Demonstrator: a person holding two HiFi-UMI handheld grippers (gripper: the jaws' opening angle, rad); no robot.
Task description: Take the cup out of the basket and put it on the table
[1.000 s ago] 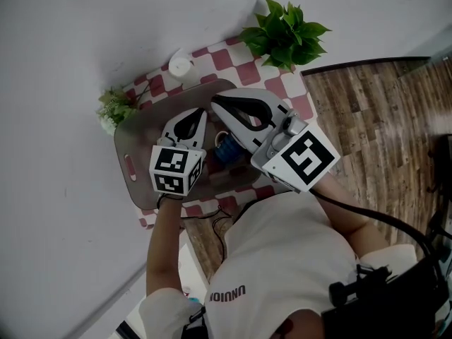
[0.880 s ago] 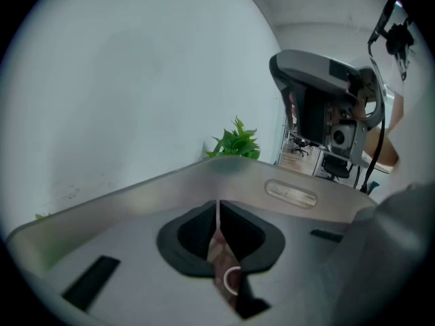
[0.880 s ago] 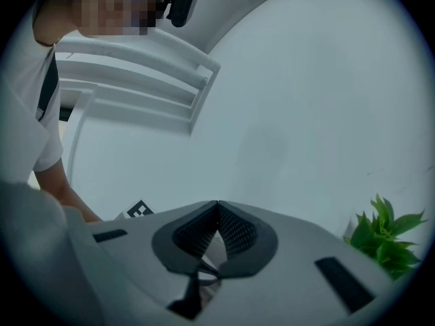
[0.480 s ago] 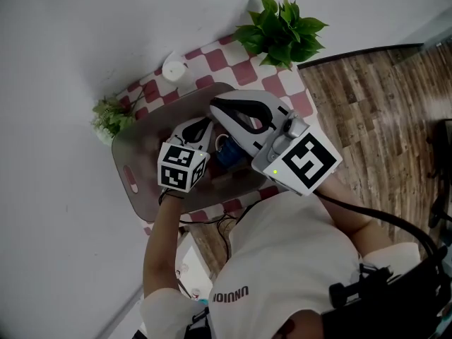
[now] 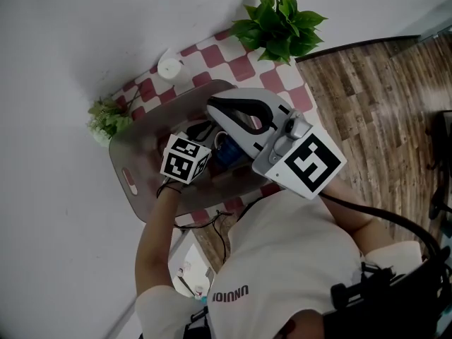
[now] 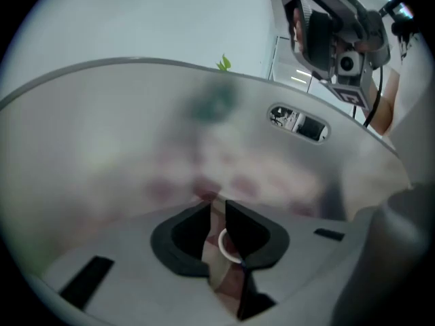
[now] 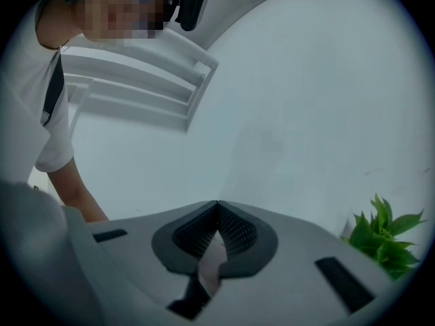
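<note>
Fingers (image 7: 192,233) of right gripper (image 7: 217,210) over one basket (image 5: 139,149)

The checkered table (image 5: 244,68) bears a grey basket (image 5: 131,154), leafy plant (image 5: 280,25), smaller plant (image 5: 106,115) and white round container (image 5: 169,67)

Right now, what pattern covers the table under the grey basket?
Red-and-white checked table; head view.

I see a red-and-white checked cloth (image 5: 240,66) with a leafy green potted plant (image 5: 282,27) at its far right corner. A smaller sprig of greenery (image 5: 106,115) sits at its left end, and a small white pot (image 5: 169,67) stands between them. Brown wood-plank floor (image 5: 381,97) lies to the right.
</note>
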